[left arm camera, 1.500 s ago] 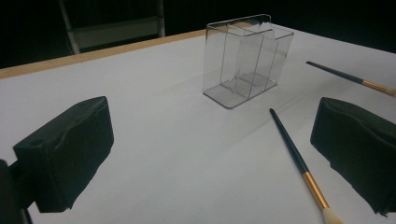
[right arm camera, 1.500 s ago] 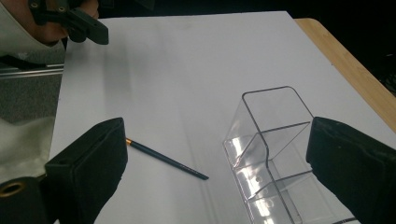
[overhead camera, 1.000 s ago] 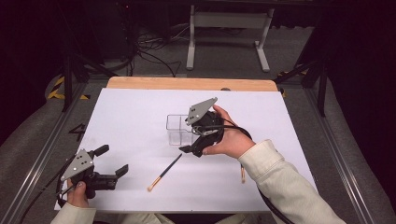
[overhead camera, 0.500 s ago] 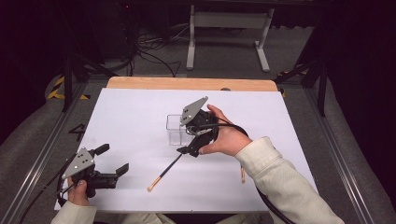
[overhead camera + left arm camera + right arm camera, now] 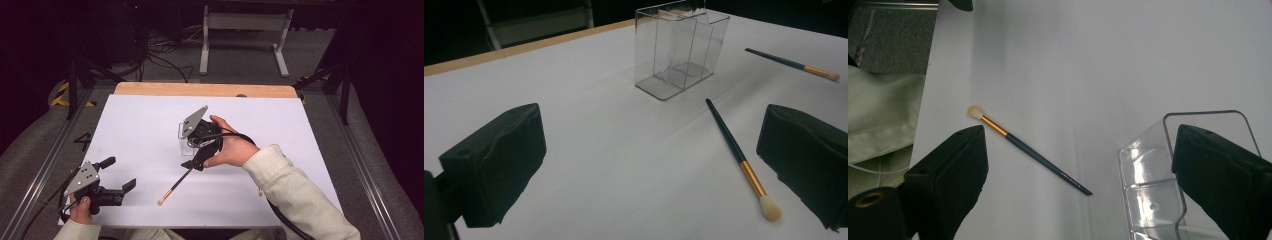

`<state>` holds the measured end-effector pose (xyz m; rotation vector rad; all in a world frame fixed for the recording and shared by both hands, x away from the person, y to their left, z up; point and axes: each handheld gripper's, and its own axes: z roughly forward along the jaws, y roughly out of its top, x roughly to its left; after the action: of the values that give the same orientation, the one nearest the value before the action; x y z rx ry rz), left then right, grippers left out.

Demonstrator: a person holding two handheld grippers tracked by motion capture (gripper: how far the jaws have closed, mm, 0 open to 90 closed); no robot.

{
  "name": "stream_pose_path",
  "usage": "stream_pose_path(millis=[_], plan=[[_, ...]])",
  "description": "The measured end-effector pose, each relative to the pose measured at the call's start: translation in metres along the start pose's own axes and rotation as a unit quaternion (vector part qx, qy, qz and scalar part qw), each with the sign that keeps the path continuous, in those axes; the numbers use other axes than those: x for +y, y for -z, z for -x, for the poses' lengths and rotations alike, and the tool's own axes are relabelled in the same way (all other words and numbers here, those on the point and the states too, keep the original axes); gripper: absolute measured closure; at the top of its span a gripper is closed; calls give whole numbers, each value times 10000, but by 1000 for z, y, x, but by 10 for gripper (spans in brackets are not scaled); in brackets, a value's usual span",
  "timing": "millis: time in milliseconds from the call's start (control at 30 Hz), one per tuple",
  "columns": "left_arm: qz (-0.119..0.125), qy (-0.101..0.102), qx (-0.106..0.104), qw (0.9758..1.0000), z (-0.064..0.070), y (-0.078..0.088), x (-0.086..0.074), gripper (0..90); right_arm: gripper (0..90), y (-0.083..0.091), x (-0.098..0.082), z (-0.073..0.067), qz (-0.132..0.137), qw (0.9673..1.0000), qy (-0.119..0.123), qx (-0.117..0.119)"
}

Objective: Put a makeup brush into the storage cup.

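White paper covered the table [image 5: 130,130] in the high view; the right gripper [image 5: 200,150] hovered, jaws spread, over a brush [image 5: 180,181] lying beside the clear organizer [image 5: 184,142]. The left gripper [image 5: 117,175] rested released at the near left corner.

Two brushes were seen loose in the left gripper view [image 5: 738,159] [image 5: 793,64], the organizer [image 5: 679,47] empty.

Nothing was gripped in the right gripper view; the brush [image 5: 1028,150] lay flat, so all loading was judged outstanding.

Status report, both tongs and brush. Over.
Left tongs open, idle. Right tongs open above brush, which lies flat beside clear organizer. Nothing in the way.
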<state>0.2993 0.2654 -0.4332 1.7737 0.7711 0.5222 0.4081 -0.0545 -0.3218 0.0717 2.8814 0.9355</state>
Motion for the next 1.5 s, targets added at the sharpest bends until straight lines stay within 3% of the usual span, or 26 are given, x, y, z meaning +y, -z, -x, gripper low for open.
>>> stream_pose_path(millis=[300,733,933,1167,1333,1500], plan=[[14,46,23,10000,-1,5,-2,3,87,-15,7,0,-201,9997,82,132],[5,106,-75,9999,-3,2,-1,3,92,-39,3,-3,-628,9975,98,300],[-16,95,-87,9999,-3,-1,0,3,114,-50,0,-4,-903,9949,124,427],[-26,75,-115,9999,-3,-1,0,3,120,-61,-2,-7,-1151,9924,210,386],[-28,73,-119,9999,-3,-2,0,3,119,-67,-3,-7,-1200,9915,285,403],[-23,122,-49,9999,-4,-2,0,5,114,-76,-5,-7,-1328,9894,204,545]])
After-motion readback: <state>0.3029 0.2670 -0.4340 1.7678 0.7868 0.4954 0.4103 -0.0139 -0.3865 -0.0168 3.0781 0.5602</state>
